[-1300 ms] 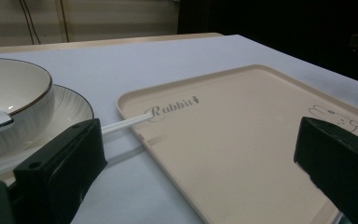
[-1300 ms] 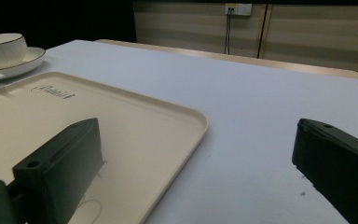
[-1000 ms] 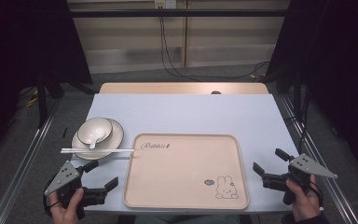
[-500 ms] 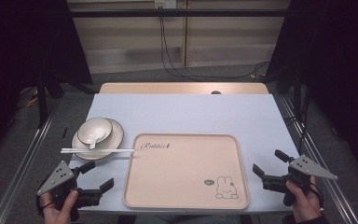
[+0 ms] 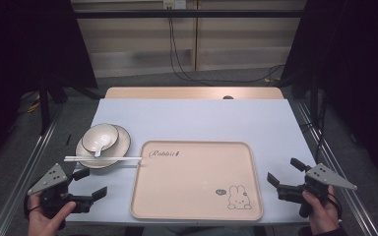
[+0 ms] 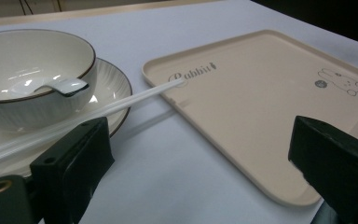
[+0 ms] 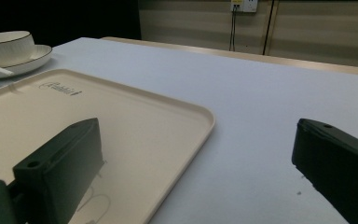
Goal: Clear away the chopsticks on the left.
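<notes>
A: How do the left gripper's (image 5: 89, 183) jaws stand?

B: Spread wide, grasping nothing. Past them lies the tray (image 6: 261, 112), and beyond the left-hand finger (image 6: 77, 158) in its own view sit the plate (image 6: 112, 81), the bowl (image 6: 32, 70) on it and a spoon (image 6: 58, 85) inside the bowl.

A: And the chopsticks (image 5: 103, 159)?

B: They lie across the plate's near rim, tips on the tray's corner, just ahead of that finger.

A: The right gripper (image 5: 286, 172)?

B: Released too, jaws apart and empty. One finger (image 7: 63, 163) hangs over the tray's right edge; the other (image 7: 335, 158) is over bare table (image 7: 270, 93).
</notes>
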Available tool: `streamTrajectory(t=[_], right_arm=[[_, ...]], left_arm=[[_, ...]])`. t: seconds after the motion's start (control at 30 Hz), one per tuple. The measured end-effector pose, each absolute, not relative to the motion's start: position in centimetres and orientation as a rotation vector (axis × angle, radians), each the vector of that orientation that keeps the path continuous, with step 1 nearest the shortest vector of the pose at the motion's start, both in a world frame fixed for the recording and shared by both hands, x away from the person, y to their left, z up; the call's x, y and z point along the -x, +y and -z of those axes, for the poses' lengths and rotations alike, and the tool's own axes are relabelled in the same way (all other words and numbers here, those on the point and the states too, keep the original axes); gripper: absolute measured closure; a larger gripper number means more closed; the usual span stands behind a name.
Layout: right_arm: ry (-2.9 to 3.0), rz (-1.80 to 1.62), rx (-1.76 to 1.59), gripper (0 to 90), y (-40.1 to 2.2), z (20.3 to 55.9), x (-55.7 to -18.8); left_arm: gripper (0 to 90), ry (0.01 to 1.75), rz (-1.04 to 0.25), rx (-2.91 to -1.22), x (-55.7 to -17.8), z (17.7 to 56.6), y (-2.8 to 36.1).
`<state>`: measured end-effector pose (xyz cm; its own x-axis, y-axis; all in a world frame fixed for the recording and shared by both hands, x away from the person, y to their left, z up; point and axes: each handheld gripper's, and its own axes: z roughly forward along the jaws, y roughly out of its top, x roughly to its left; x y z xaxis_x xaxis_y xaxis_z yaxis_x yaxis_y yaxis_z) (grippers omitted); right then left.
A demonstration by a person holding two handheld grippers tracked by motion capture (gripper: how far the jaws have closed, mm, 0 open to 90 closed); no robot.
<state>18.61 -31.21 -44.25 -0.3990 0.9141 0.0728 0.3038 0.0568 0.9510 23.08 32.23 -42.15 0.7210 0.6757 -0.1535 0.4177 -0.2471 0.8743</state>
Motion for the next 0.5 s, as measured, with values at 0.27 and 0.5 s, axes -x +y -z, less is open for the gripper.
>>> streamTrajectory(t=[0.27,0.5], right_arm=[[1.769,-1.349,-1.216,1.4,-31.2,44.2,-18.5],[1.773,-1.351,-1.214,1.4,-31.2,44.3,-18.6]], left_arm=[[14.6,0.826,-0.298,-1.957,-25.0,41.6,35.3],[12.9,0.807,-0.284,-2.043,-27.6,41.4,37.4]])
